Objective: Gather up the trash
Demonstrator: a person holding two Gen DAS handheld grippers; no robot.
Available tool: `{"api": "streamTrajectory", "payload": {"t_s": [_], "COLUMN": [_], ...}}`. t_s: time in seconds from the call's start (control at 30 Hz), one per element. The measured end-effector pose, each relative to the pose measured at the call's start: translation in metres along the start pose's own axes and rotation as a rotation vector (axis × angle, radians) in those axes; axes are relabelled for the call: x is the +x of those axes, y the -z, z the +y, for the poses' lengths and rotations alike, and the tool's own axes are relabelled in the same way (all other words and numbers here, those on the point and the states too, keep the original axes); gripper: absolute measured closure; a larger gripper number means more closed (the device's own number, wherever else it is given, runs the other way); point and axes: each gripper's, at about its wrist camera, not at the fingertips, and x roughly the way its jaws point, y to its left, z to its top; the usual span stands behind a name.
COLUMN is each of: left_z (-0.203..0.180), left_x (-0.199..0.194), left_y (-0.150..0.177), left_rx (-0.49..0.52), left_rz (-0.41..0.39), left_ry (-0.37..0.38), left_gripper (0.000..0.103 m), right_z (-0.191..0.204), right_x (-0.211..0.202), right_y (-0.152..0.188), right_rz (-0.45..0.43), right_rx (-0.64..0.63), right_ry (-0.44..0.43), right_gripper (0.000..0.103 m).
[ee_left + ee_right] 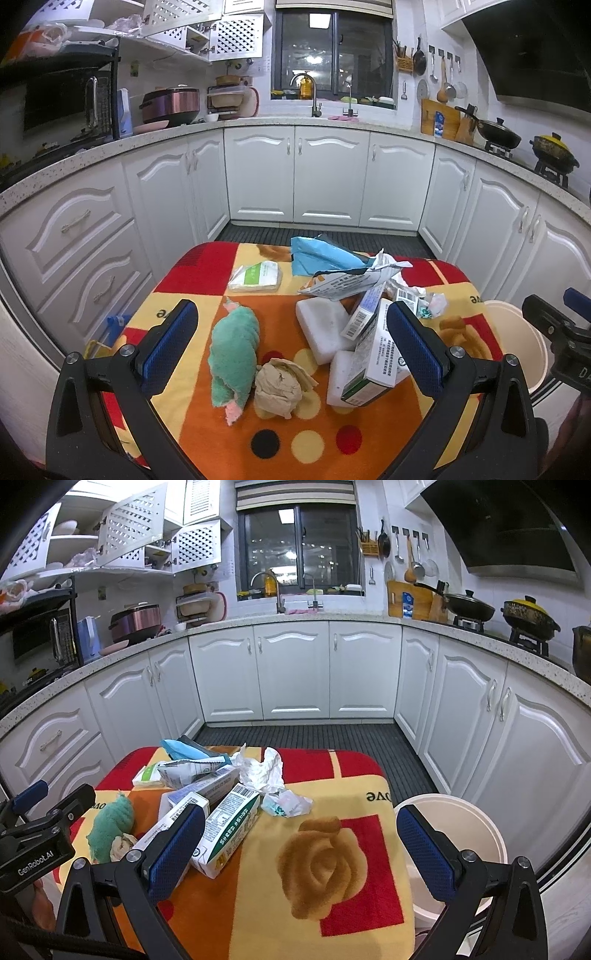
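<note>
Fuzzy woven tablecloth (343, 797), crumpled brown paper ball (277, 384) — glossy printed cardboard box (227, 827), smooth plastic bucket (476, 812).

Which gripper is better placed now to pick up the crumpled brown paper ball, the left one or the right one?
Probably the left. The left gripper is open with the brown paper ball lying between its fingers. The right gripper is also open, but over bare cloth near the white bin, farther from the ball.
</note>
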Motion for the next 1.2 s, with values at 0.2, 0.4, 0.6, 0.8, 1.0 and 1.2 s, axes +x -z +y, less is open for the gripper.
{"api": "streamTrajectory", "payload": {"t_s": [0.2, 0.4, 0.6, 0.8, 1.0, 1.2], "left_z": [0.002, 0.004, 0.004, 0.007, 0.007, 0.007], "left_x": [0.005, 0.008, 0.009, 0.011, 0.011, 0.011], "left_y": [0.001, 0.003, 0.003, 0.005, 0.004, 0.004], "left_rx": [0.001, 0.002, 0.0, -0.007, -0.008, -0.009], "left_rz": [0.011, 0.019, 0.015, 0.022, 0.024, 0.025], "left_ry": [-0.011, -0.015, -0.02, -0.022, -0.024, -0.023], "left_gripper": [0.001, 0.001, 0.001, 0.001, 0.001, 0.001], "right_z": [-0.001, 0.002, 0.003, 0.003, 0.004, 0.004], "right_x": [0.002, 0.004, 0.005, 0.006, 0.006, 0.007], "right_y": [0.0, -0.001, -0.001, -0.001, -0.001, 0.0], "right_rz": [0.009, 0.018, 0.019, 0.028, 0.03, 0.029], "right_rx": [-0.003, -0.012, -0.014, -0.012, -0.009, -0.006], "right_ry": [-0.006, -0.007, -0.006, -0.011, -0.014, -0.017], "right_gripper": [0.0, 0.0, 0.0, 0.0, 0.0, 0.0]}}
